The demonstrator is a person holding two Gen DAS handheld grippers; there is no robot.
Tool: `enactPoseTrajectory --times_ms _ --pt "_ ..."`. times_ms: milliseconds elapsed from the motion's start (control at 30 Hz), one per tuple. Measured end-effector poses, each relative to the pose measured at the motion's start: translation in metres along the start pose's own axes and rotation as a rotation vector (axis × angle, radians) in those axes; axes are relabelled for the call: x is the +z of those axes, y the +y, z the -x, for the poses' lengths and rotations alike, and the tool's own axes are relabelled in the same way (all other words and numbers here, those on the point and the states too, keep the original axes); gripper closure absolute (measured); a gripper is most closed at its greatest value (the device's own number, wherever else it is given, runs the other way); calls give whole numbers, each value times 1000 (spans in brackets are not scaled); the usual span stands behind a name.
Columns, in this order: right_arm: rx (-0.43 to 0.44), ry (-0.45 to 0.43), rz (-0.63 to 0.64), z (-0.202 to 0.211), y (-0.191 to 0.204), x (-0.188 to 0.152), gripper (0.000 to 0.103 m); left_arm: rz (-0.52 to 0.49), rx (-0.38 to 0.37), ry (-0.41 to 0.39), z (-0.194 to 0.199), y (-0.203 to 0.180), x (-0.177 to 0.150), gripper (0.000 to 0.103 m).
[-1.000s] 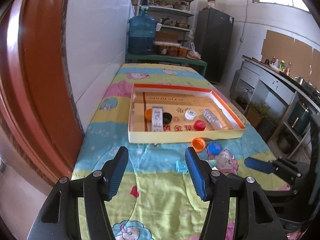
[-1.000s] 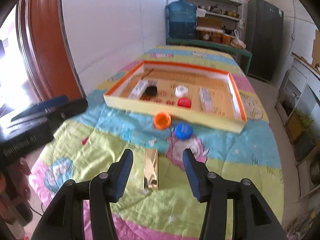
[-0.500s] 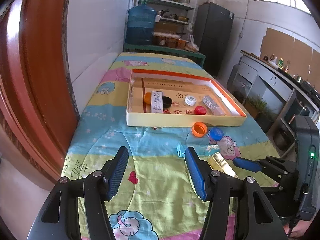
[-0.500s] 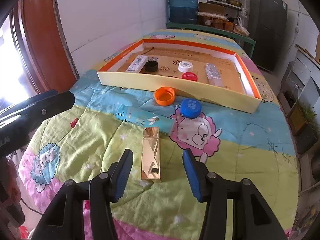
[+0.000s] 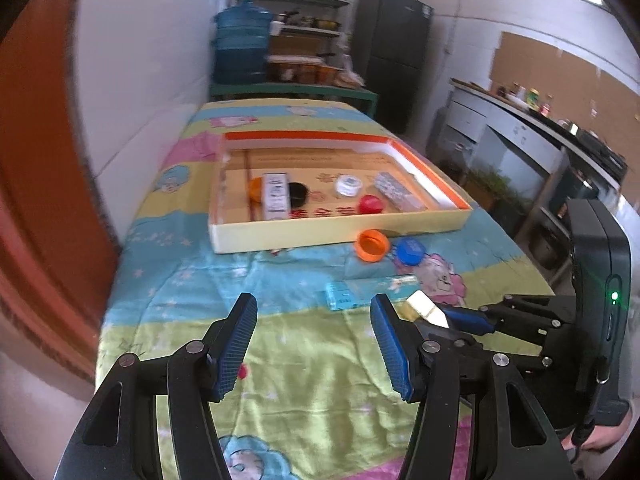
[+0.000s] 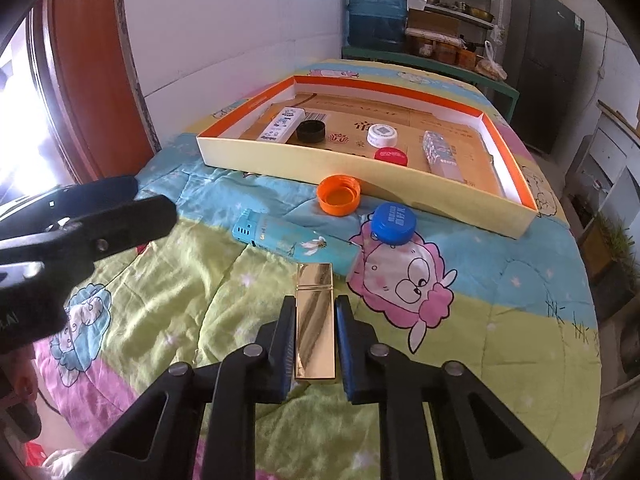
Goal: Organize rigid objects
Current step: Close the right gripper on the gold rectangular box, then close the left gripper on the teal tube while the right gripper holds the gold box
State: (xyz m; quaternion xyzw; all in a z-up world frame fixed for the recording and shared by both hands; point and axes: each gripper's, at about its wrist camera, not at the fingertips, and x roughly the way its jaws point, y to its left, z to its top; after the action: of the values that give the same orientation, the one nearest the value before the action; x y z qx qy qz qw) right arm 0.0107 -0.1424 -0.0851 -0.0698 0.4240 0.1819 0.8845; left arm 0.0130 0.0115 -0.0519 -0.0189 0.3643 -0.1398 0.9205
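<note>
- Right gripper [image 6: 314, 312]: jaws have just been closing and now clamp the gold bar [image 6: 315, 320] from both long sides; the bar lies flat on the quilt [image 6: 500, 340], its far end sticking out beyond the fingertips.
- Left gripper [image 5: 314, 320]: jaws stand wide apart with nothing between them, held above a bare green-and-blue patch of the quilt.
- In the left wrist view the right gripper enters from the right edge, and one end of the gold bar shows just past the left gripper's right finger [image 5: 390, 344].
- Teal box [image 6: 288, 238]: long, lying on its side on the quilt just beyond the gold bar's far end; whether the two touch cannot be told.
- Orange cap [image 6: 339, 200]: open side up, on the quilt, just beside the near wall of the tray [image 6: 360, 170].
- Blue cap [image 6: 394, 224]: top side up, on the quilt to the right of the orange cap, near the tray but apart from it.
- Tray: shallow, cream outside with an orange inner rim, resting on the quilt farther back.
- Inside the tray: a white box [image 6: 282, 124] at the left, a black cap [image 6: 311, 132] just beside it, a white cap [image 6: 383, 135], a red cap [image 6: 391, 156] near the front wall, and a clear packet [image 6: 442, 156] at the right.
</note>
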Motion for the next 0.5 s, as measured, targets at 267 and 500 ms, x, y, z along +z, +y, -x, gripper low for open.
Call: enactPoseTrajectory --times_ms 267,500 --pt "17 -32 -42 25 -22 -8 85 -428 -188 75 -29 -37 13 42" --pt "8 -36 -81 36 -41 -17 85 -637 -261 126 -55 -47 17 42"
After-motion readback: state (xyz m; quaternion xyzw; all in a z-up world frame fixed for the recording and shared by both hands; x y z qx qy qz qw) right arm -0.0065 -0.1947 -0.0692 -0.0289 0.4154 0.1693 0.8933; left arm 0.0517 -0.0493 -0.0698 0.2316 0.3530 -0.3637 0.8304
